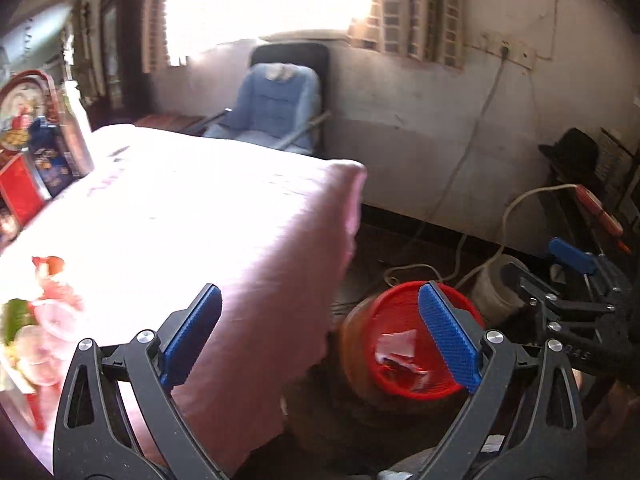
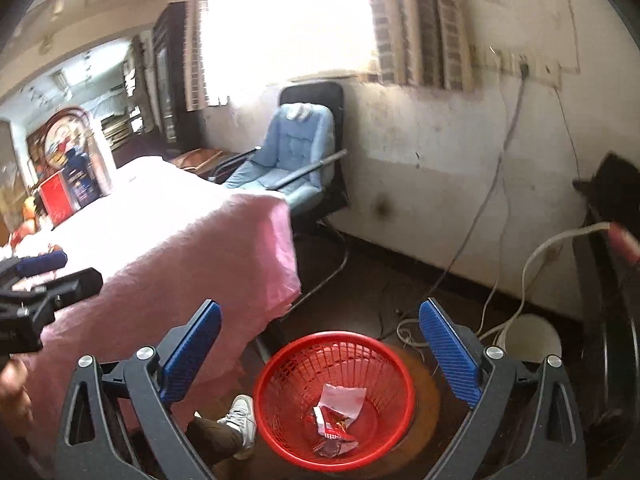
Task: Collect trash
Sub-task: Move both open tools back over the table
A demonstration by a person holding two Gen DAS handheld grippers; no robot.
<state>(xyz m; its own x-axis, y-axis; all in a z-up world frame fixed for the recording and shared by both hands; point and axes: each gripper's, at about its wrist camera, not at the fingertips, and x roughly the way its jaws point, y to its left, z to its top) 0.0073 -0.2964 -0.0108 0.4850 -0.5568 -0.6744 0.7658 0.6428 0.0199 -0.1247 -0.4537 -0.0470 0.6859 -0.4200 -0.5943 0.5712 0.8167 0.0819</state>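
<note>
Crumpled red-and-white wrapper trash (image 2: 338,420) lies in the red plastic mesh basket (image 2: 280,432) below; left gripper (image 1: 320,340) and right gripper (image 2: 320,344) gape empty, so both loads look dropped

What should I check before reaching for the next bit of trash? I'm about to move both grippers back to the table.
1. Left gripper empty, jaws wide: ok.
2. Right gripper empty, jaws wide: ok.
3. Wrappers lie inside the red basket: ok.
4. Basket upright on the floor: ok.
5. More trash on the pink tablecloth: cannot tell, the colourful heap is blurred.
6. Person's shoe touching the basket: cannot tell.
</note>
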